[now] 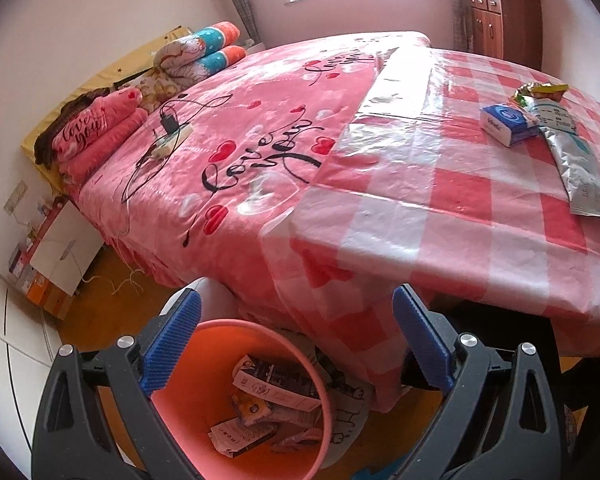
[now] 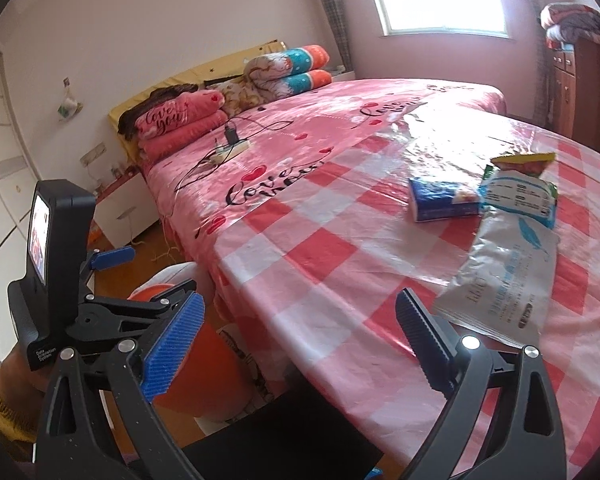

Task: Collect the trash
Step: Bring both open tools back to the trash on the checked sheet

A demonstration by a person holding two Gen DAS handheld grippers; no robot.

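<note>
Looking down through our left gripper [image 1: 296, 344], we see its blue fingers [image 1: 172, 348] spread wide apart with nothing between them, hanging over an orange bin [image 1: 260, 412] at the bottom centre of the frame. The bin already holds several flattened cartons and wrappers.

The trash not yet collected lies on the bench [image 2: 340, 264], which is covered in a red-and-white checked plastic cloth and stands against a pink bed [image 2: 300, 152]. In the right wrist view, three pieces sit at the right of the frame: a long silver pouch [image 2: 504, 280], a blue tissue pack [image 2: 440, 200] just beyond it, and a green and yellow snack bag [image 2: 520, 164] at the far end, touching or overlapping the pouch.

Our right gripper [image 2: 296, 340] also has its fingers parted and empty. The pouch's near end lies just beside the right-hand finger [image 2: 420, 344], up and to the right of the gap. Its long axis runs from the lower centre toward the upper right of the frame, roughly along the way the gripper points.

We judge the right hand much the nearer; in the left view the same pieces sit far off at the right edge.
</note>
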